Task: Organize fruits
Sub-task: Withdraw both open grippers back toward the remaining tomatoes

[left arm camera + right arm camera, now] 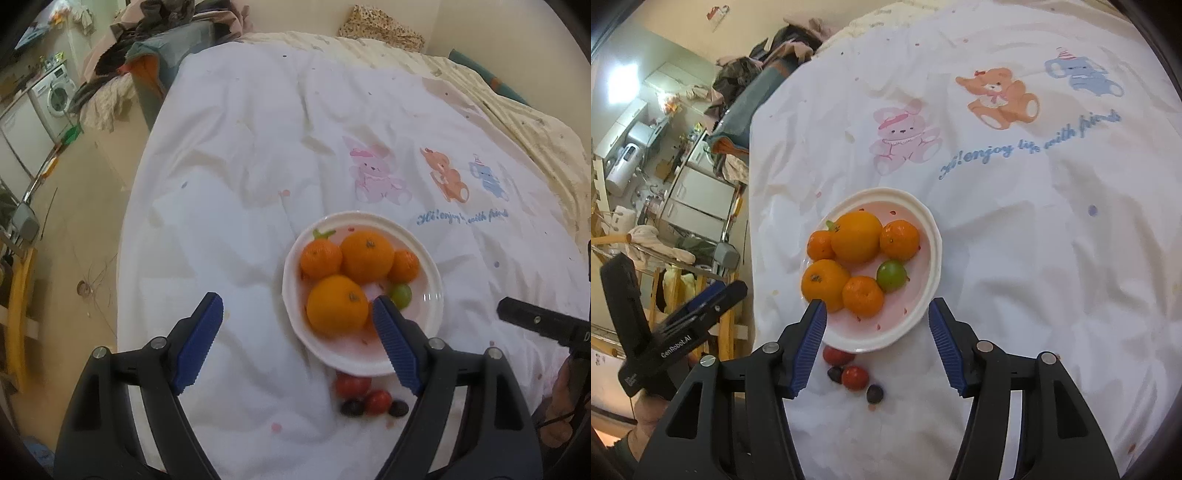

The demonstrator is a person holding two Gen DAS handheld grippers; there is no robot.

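A white plate (428, 258) (932, 236) lies on the white bedsheet and holds several oranges (367, 254) (856, 238) and one green fruit (402, 295) (891, 276). Just in front of the plate, on the sheet, lie two red cherry tomatoes (378, 401) (854, 377) and two dark grapes (352, 407) (874, 394). My left gripper (297, 328) is open and empty, above the plate's near left edge. My right gripper (877, 334) is open and empty, above the plate's near rim. Each gripper also shows at the edge of the other view.
The sheet (258, 155) has printed cartoon animals (373, 177) and blue writing beyond the plate. The bed's left edge drops to the floor, where a washing machine (55, 96), clothes piles and a yellow wooden frame (18, 306) stand.
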